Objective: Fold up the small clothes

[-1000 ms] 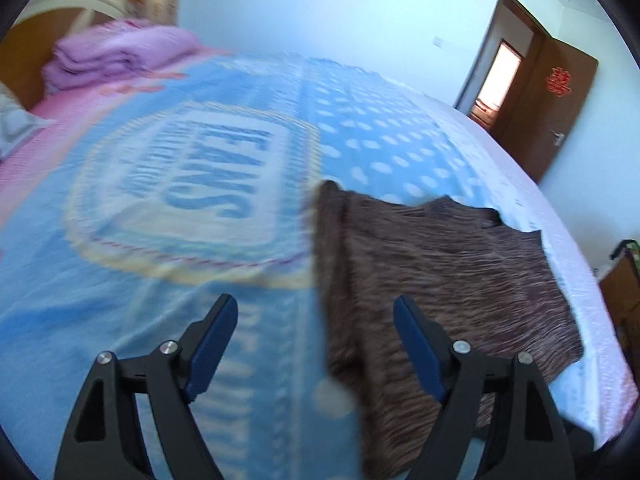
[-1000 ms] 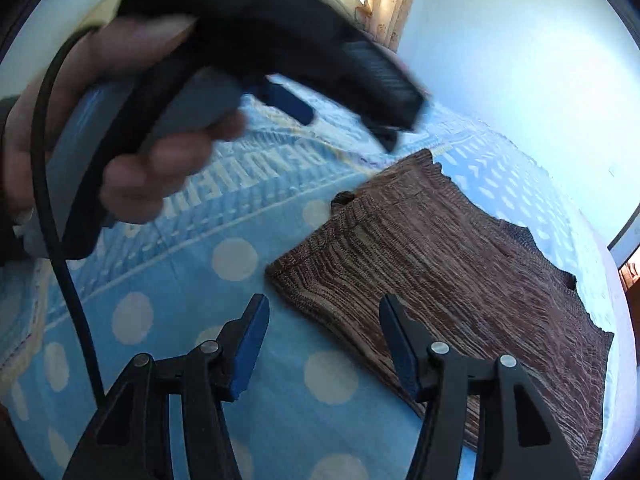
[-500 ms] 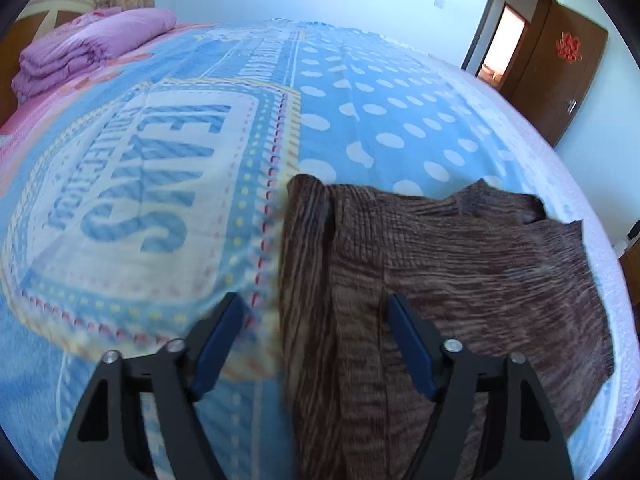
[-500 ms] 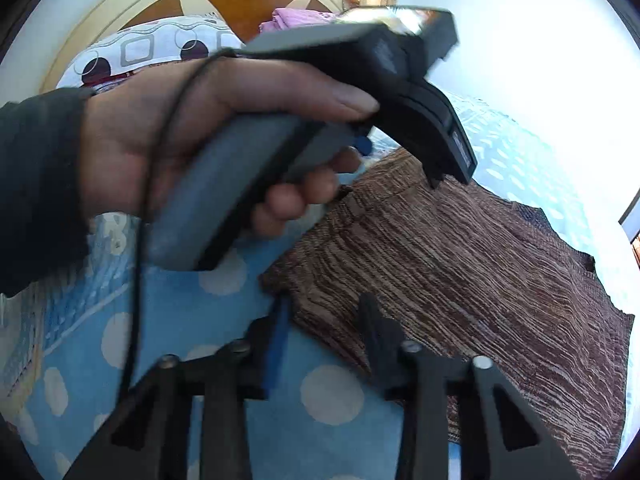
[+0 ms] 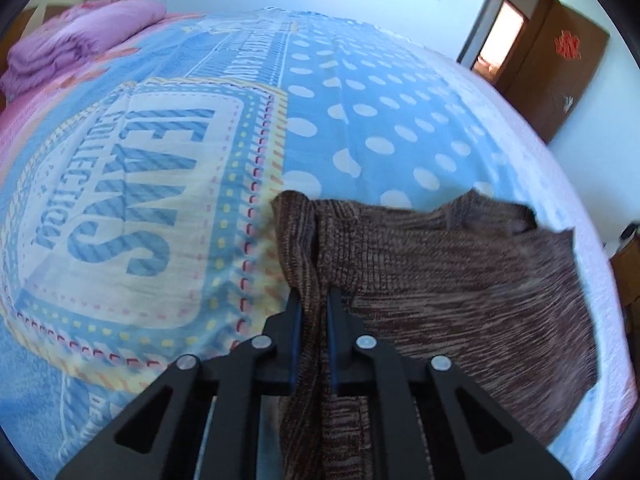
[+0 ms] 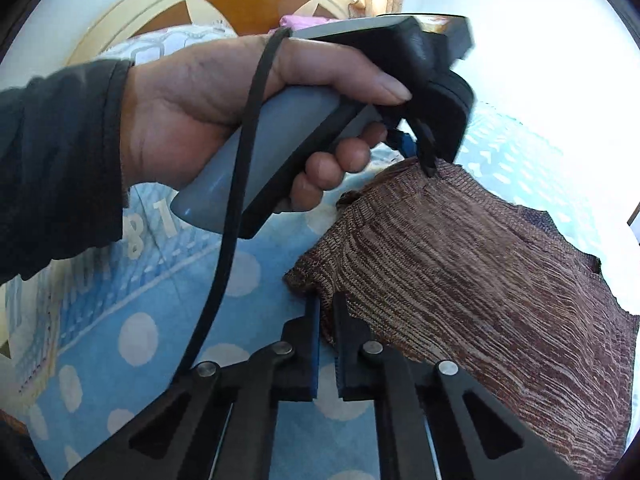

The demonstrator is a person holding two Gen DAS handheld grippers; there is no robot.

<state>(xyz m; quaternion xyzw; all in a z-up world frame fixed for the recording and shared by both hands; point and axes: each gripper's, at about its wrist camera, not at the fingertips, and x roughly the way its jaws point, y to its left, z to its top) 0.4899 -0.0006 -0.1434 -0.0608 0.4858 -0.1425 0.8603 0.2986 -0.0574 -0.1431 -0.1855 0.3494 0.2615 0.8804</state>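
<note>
Both grippers, left (image 5: 313, 304) and right (image 6: 327, 309), pinched the brown ribbed knit garment's (image 5: 440, 280) near edge, seemingly to fold it.

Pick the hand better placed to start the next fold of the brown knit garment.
Neither alone: left tongs and right tongs each pinch the same edge of the brown knit garment, so both lift together.
</note>
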